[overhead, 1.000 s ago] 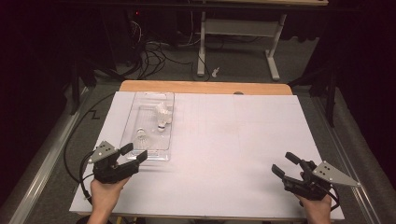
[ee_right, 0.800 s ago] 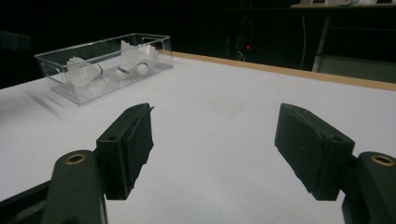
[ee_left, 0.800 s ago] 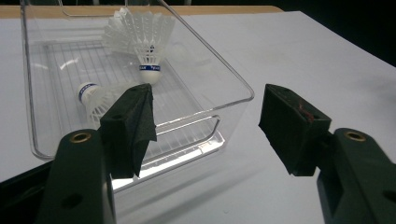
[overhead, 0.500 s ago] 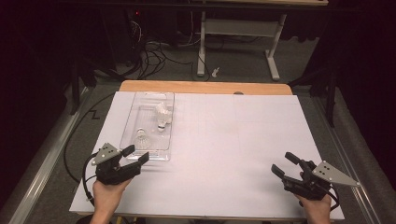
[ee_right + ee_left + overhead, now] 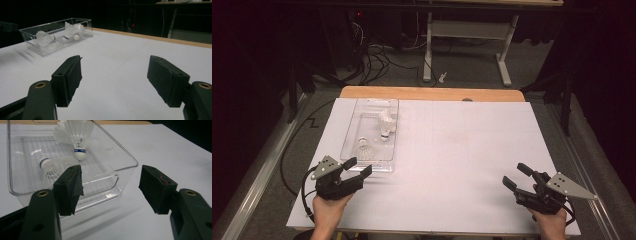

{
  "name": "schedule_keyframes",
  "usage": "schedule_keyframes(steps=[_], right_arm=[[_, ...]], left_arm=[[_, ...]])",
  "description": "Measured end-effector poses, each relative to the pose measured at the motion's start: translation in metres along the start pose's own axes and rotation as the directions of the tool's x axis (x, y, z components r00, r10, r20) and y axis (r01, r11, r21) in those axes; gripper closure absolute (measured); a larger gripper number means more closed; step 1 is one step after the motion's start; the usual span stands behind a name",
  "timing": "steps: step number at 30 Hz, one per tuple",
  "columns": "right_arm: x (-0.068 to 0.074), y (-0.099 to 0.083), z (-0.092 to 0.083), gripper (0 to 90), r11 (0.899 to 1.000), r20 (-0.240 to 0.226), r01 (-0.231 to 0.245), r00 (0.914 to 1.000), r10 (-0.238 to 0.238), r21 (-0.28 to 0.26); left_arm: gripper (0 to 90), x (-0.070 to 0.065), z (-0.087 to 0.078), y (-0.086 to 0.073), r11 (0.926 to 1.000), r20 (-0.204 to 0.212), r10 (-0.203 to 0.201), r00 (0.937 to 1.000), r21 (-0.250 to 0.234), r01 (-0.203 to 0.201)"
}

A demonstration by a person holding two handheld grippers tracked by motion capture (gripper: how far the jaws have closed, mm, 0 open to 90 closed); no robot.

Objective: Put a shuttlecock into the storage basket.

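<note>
A clear plastic box (image 5: pixel 353 123) lies on the left of the white sheet, with white shuttlecocks inside: one pair near its far end (image 5: pixel 386 122) and one nearer me (image 5: pixel 363 149). My left gripper (image 5: pixel 358 166) hovers just before the box's near end, jaws open and empty. In the left gripper view, the left gripper (image 5: pixel 112 187) frames the box's near right corner (image 5: pixel 125 157), with a blue-banded shuttlecock (image 5: pixel 76 137) and a lying one (image 5: pixel 53 166) behind the wall. My right gripper (image 5: pixel 514 174) is open at the sheet's near right; in the right gripper view, the right gripper (image 5: pixel 113 75) is empty and the box (image 5: pixel 57 32) is far off.
The white sheet (image 5: pixel 462 150) covers the table, leaving a strip of wood (image 5: pixel 432 93) along the far edge. Beyond the table, on the floor, are tangled cables (image 5: pixel 377 55) and a white desk frame (image 5: pixel 462 30). Darkness surrounds the table.
</note>
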State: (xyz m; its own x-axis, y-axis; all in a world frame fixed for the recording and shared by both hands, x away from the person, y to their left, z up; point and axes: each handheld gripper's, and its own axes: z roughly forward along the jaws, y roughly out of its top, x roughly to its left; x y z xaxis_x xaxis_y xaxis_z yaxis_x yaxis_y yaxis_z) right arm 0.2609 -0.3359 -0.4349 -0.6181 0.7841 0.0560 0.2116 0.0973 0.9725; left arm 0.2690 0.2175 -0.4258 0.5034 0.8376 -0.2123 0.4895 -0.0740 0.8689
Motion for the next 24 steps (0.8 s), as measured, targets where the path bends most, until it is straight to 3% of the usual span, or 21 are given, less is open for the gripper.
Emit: schedule_keyframes(steps=[13, 24], right_arm=[[-0.002, -0.001, 0.0, 27.7, 1.0, 0.009, -0.004, 1.0, 0.004, 0.003], [-0.005, -0.003, -0.001, 27.7, 1.0, 0.017, -0.017, 0.9997, 0.016, 0.006]], left_arm=[[35.5, 0.001, 0.0, -0.009, 1.0, -0.005, -0.008, 1.0, 0.001, 0.008], [34.8, 0.004, 0.003, -0.015, 1.0, -0.038, -0.005, 0.9993, -0.001, 0.005]])
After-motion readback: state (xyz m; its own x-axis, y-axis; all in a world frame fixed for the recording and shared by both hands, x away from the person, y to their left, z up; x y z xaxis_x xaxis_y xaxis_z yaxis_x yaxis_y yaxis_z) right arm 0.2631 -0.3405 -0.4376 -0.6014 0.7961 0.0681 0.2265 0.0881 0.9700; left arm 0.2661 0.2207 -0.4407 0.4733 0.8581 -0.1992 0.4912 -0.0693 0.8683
